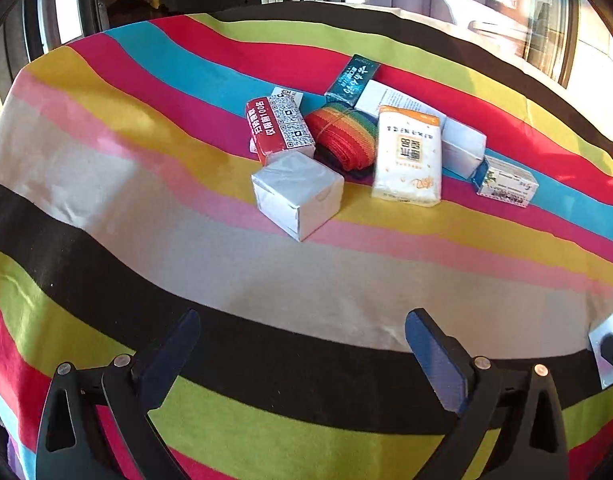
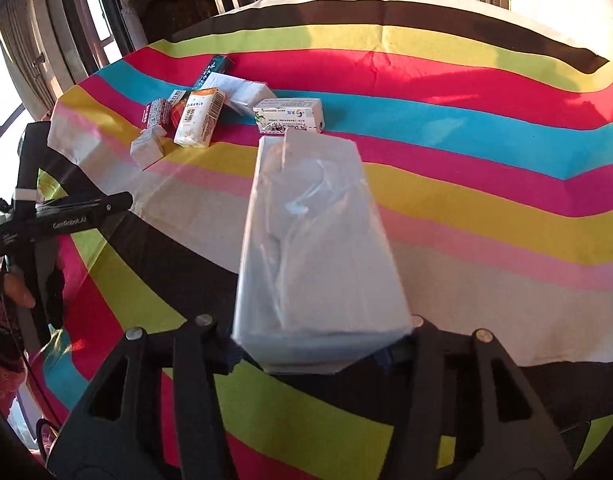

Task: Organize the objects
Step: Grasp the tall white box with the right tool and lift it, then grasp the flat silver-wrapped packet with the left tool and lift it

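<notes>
left tongs (image 1: 302, 356) stood wide apart with nothing between them, hovering over the striped table (image 1: 266, 280). well ahead of them lay the cluster: a silver box (image 1: 296, 194) nearest, a red packet (image 1: 278, 130) and rainbow strap (image 1: 342, 138) behind it, a white tissue pack (image 1: 408, 156) to the right. reaching in fast could have knocked the silver box into the others.

right tongs (image 2: 318, 344) had the long clear-wrapped pack (image 2: 314, 240) between them, its near end at the jaws; whether the pads pressed it i could not tell. gripped so far back, if gripped at all, it could have tipped or slid out onto the table.
</notes>
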The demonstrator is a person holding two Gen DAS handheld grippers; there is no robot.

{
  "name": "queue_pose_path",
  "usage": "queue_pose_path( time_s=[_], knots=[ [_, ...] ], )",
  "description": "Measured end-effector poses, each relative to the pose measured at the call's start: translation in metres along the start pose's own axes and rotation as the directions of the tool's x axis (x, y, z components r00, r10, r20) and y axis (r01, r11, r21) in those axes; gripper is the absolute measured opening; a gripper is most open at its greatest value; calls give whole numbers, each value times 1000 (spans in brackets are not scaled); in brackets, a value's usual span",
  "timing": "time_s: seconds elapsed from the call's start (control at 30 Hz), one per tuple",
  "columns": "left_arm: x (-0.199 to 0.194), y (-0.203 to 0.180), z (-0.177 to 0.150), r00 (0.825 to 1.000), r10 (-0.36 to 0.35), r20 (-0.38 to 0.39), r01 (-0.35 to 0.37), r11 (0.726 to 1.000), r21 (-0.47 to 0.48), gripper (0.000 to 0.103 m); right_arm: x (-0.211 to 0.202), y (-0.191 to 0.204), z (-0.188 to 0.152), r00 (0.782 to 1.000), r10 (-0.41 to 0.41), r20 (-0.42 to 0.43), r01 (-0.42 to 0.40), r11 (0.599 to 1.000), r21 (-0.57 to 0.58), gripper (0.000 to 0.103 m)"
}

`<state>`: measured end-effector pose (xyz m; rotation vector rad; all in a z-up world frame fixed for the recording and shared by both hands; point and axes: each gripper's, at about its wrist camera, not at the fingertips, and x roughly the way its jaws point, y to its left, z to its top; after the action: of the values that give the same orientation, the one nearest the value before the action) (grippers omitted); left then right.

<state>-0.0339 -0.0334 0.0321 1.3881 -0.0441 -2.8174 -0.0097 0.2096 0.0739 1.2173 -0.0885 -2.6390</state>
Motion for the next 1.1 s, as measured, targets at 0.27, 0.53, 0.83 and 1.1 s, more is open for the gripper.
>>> queue_pose_path(
  time_s=[0.27,0.53,0.83,1.1],
  knots=[
    [21,22,31,1000,-2,-14,1,998,-67,103,-9,25,-14,996,-78,47,81,993,-89,39],
    [57,17,76,997,41,-62,-43,998,-34,103,-6,48,-19,981,-185,51,191,963,-189,39],
    [2,1,30,988,-149,32,150,987,-59,57,-7,52,-17,978,-202,53,208,957,-203,39],
    [-68,8,-38,986,-142,87,150,985,-91,58,-6,46,-16,983,-176,47,182,967,-181,39]
  ],
)
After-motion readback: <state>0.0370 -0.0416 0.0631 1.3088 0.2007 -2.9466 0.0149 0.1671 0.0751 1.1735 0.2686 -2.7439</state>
